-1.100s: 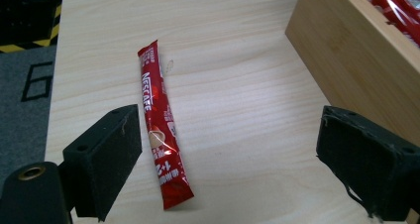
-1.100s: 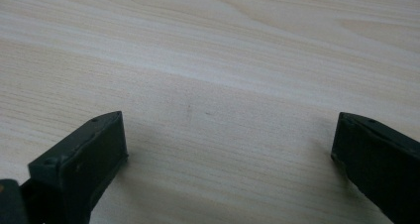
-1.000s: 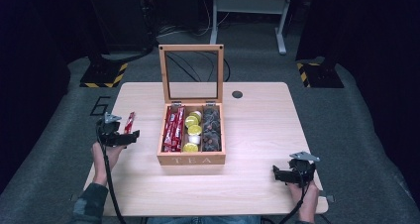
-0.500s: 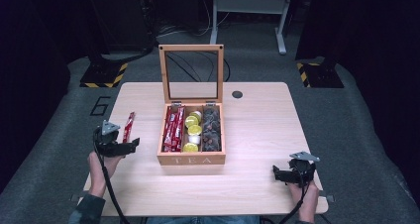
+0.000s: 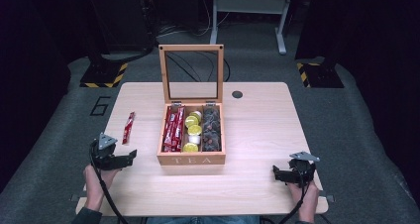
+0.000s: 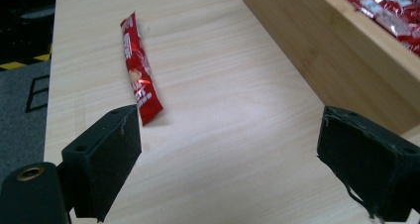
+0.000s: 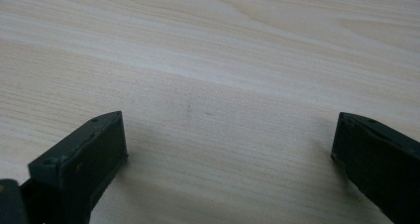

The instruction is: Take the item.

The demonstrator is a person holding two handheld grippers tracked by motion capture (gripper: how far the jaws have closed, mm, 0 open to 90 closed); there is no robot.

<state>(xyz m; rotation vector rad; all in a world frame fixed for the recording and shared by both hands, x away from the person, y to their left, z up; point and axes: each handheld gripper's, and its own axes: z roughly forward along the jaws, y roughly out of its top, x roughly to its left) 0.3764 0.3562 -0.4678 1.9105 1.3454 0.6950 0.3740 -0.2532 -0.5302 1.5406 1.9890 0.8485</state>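
A wooden tea box stands mid-table with its glass lid upright. It holds red packets, yellow and white pods and dark packets. One red packet lies flat on the table left of the box. My left gripper is open near the front left edge and points at the box. In the left gripper view the red packet lies just beyond the left jaw of the left gripper, with the box wall at the right. My right gripper rests open at the front right, over bare wood in the right gripper view.
A small black round grommet sits in the table top behind the box. The table is light wood. On the grey floor are a painted 6 and stand bases with yellow-black stripes.
My left gripper has drawn back toward the near edge, away from the red packet, which stays flat on the table. The right gripper has kept still.
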